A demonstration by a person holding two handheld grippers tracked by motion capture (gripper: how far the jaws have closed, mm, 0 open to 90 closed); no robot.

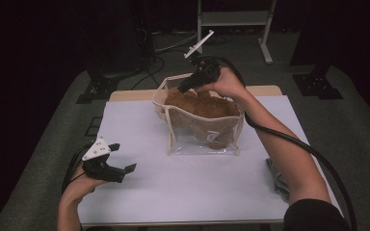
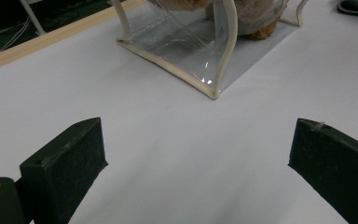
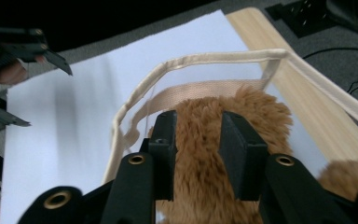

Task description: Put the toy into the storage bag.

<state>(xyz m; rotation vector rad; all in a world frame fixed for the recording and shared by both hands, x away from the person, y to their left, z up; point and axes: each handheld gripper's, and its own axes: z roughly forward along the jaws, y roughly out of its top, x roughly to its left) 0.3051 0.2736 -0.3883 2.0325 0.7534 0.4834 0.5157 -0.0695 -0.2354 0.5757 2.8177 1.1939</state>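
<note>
A clear plastic bag [image 1: 203, 140] with cream trim stands at the far middle of the white table [image 1: 183, 187]. A brown plush toy [image 1: 204, 107] lies inside it. My right gripper [image 1: 183, 88] reaches into the bag's open top from the far right. In the right gripper view its jaws [image 3: 198, 126] pinch a ridge of the plush toy's fur [image 3: 256, 107] inside the bag's rim [image 3: 214, 58]. My left gripper [image 1: 124, 156] rests low at the near left, open and with nothing in it. In the left gripper view its jaws [image 2: 196, 149] stand wide over bare table, facing the bag [image 2: 186, 51].
A wooden strip [image 1: 130, 95] edges the table's far side. A dark grey item [image 1: 277, 175] lies near the right edge, by my right forearm. A white metal stand [image 1: 233, 19] and cables [image 1: 173, 43] are on the floor beyond.
</note>
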